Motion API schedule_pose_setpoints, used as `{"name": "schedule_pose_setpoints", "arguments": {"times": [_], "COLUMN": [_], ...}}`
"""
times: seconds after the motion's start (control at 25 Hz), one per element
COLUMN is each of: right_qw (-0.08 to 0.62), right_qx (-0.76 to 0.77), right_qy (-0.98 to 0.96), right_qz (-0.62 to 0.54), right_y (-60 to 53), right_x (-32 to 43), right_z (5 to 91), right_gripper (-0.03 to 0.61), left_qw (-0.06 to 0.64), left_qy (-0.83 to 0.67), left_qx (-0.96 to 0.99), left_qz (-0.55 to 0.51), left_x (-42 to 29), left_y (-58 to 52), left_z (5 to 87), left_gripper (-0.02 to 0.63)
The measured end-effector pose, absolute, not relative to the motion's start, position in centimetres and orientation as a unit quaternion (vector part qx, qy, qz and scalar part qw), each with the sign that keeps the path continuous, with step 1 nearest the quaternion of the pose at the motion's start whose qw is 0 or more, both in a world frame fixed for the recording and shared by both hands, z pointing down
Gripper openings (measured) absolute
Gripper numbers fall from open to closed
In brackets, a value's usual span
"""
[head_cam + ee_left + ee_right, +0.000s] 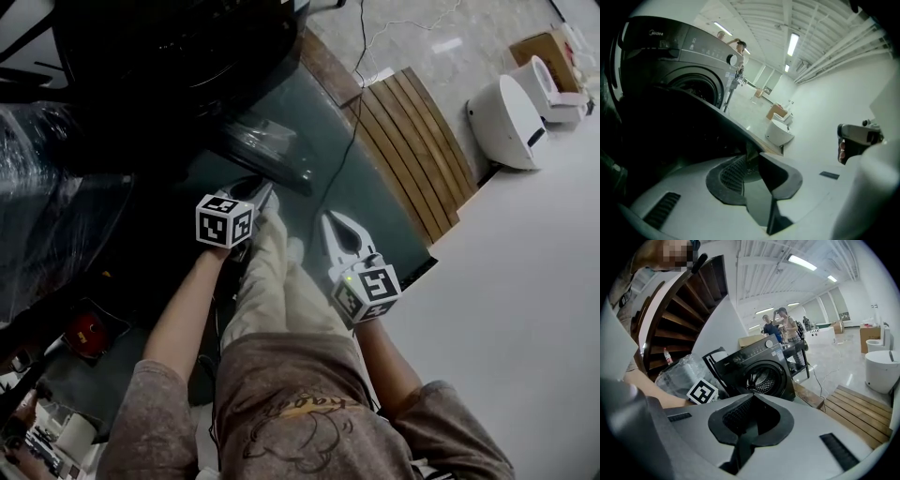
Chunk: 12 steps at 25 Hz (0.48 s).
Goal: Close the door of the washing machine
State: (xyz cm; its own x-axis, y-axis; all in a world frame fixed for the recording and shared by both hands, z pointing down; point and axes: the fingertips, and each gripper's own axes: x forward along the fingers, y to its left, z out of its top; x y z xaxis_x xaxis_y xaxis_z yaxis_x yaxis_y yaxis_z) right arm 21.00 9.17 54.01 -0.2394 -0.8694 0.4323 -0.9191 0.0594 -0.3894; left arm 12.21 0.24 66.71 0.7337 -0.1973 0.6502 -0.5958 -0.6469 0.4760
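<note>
The black washing machine (169,47) fills the top left of the head view, its round door (267,150) swung open toward me. In the left gripper view the machine (679,61) stands at left and the door's dark edge (708,122) runs across just beyond the jaws. My left gripper (255,187) (751,159) is at that edge, jaws apart with only floor showing in the gap. My right gripper (339,225) (752,401) hangs to the right, away from the door, pads together and empty. The drum opening (761,378) shows in the right gripper view.
A slatted wooden platform (412,150) lies right of the machine, with a black cable (352,122) running across it. White toilets (506,122) stand at the far right. A plastic-wrapped bulk (47,169) sits left. Two people (780,326) stand behind the machine; wooden stairs (679,315) rise nearby.
</note>
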Motion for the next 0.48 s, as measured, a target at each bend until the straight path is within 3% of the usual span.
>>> {"name": "schedule_pose_setpoints", "arguments": {"times": [0.12, 0.48], "right_qw": [0.046, 0.069], "right_qx": [0.619, 0.619], "right_qy": [-0.722, -0.709], "right_qz": [0.306, 0.331], "right_y": [7.8, 3.1], "right_x": [21.7, 22.6], "right_z": [54.5, 57.0], "right_gripper": [-0.008, -0.008], "left_qw": [0.350, 0.373], "left_qy": [-0.241, -0.226], "left_qx": [0.863, 0.862], "left_qz": [0.272, 0.259], "left_x": [12.8, 14.0], "left_y": [-1.5, -5.0], "left_z": [66.4, 65.6], "left_gripper": [0.035, 0.015]}}
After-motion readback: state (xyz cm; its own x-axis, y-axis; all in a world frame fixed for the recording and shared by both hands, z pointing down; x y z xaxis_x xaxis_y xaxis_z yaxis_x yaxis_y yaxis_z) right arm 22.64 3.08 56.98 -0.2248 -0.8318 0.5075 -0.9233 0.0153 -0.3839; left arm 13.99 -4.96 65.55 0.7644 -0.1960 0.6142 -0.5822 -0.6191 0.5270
